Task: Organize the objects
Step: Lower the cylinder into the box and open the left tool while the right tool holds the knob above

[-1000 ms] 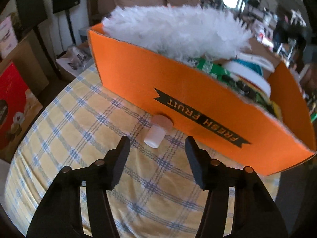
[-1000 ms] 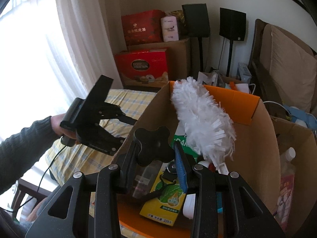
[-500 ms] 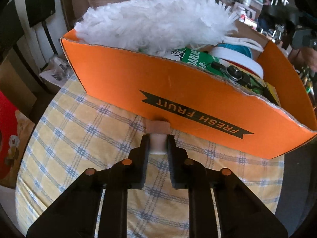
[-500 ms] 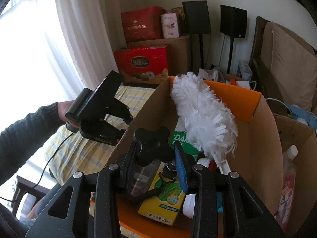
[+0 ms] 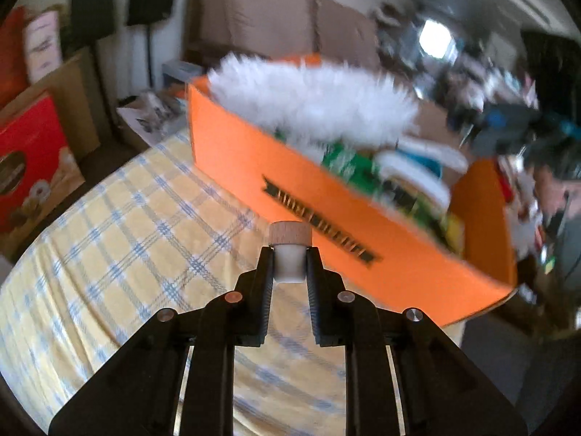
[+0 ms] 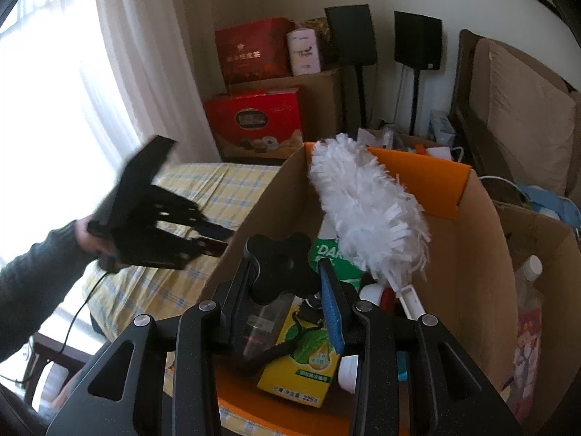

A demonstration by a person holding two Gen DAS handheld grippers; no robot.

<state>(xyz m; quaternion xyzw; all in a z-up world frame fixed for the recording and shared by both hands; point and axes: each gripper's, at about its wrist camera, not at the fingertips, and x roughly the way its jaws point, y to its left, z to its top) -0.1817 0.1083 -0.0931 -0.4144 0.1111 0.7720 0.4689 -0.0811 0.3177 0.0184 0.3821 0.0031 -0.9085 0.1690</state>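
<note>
While the left gripper (image 5: 289, 267) pinches the small stopper (image 5: 289, 254) by its white plug, jaws narrow and pads flat against both sides, the piece sits clear of the yellow checked tablecloth (image 5: 120, 254), in front of the orange cardboard box (image 5: 254, 167).

Stopper: pale wooden disc cap on top, smooth white cylindrical plug below. Likely very light and rigid; plug surface looks slick, so it could squirt out under a skewed squeeze. Best hold is where it is now, mid-plug, just under the cap's overhang, which acts as a stop.

Right gripper (image 6: 290, 283): jaws part-way apart, clamped on a black lobed knob (image 6: 279, 263) atop a clear container (image 6: 261, 323); one pad carries blue facing. Likely hard plastic, firm to grip; contents unclear.

Box: matte orange outside, raw brown card inside, dark banner print blurred. Inside it: fluffy white duster (image 6: 366, 210) with white plastic handle, soft and shaggy; green-and-yellow carton (image 6: 308, 363), glossy print.
</note>
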